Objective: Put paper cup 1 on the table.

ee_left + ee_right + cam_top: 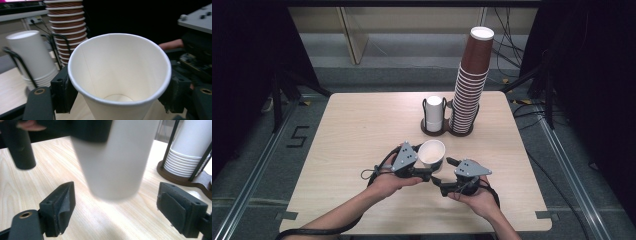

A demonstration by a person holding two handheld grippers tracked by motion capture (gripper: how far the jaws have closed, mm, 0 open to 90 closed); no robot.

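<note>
A handover is in progress: the left gripper (428, 173) clamps the white paper cup (432, 153) near table centre, while the right gripper (438, 181), at its five o'clock, stands open and empty. Next, probably carry it to the white stack (434, 114) at twelve o'clock.

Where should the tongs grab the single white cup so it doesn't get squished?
Probably on its side wall just under the rolled rim, from two opposite sides. The white cup stands upright with its mouth open, and the rim likely stiffens the thin paper there. The left tongs already sit on it that way.
</note>
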